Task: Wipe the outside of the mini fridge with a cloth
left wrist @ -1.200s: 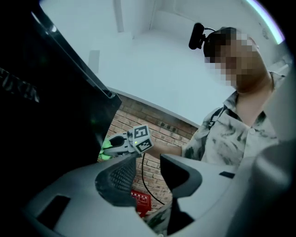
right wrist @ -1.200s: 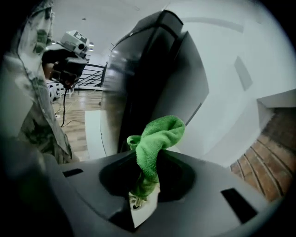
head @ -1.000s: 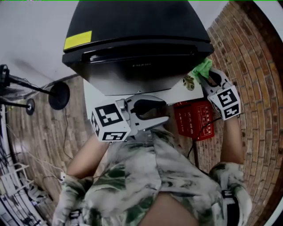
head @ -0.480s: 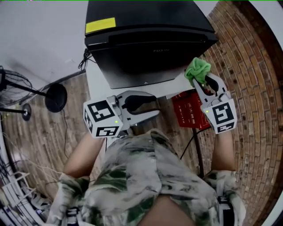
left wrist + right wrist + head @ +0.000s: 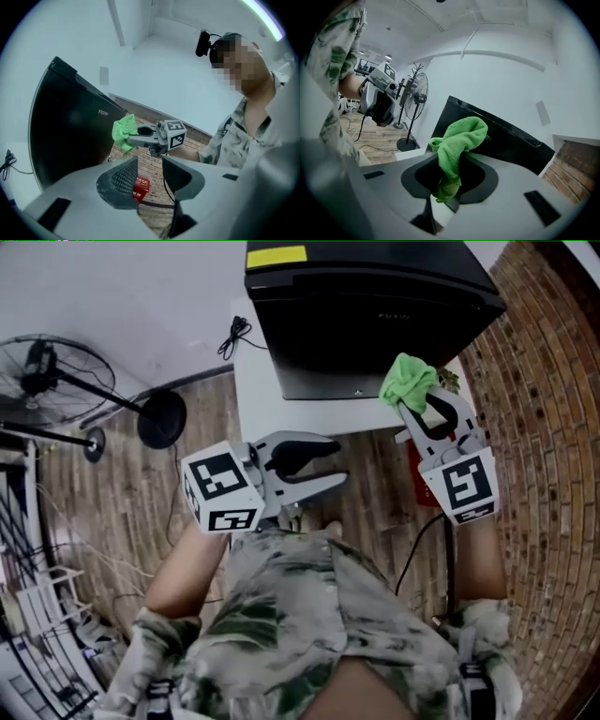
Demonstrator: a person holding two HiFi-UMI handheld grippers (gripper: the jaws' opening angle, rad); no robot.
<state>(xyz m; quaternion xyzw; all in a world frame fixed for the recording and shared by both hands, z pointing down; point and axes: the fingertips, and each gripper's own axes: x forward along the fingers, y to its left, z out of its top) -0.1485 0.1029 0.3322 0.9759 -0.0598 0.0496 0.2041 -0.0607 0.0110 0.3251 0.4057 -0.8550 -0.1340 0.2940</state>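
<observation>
The black mini fridge [image 5: 366, 306] stands on a low white stand [image 5: 258, 404], with a yellow label on its top. My right gripper [image 5: 412, 401] is shut on a bunched green cloth [image 5: 406, 381], held just before the fridge's lower right front corner; whether it touches I cannot tell. In the right gripper view the cloth [image 5: 459, 140] bulges from between the jaws, with the fridge [image 5: 506, 136] behind. My left gripper [image 5: 330, 463] hangs open and empty, below the stand and left of the right one. The left gripper view shows the fridge door [image 5: 70, 131] and the cloth [image 5: 123, 132].
A pedestal fan [image 5: 56, 376] stands on the wooden floor at left. A black cable [image 5: 234, 334] lies on the stand beside the fridge. A red box [image 5: 139, 187] sits on the floor under the right gripper. A brick wall [image 5: 539, 381] closes the right side.
The view has swung left, so the fridge now sits higher and to the right and the fan shows. Both grippers have drawn back slightly; the right still holds the cloth.
</observation>
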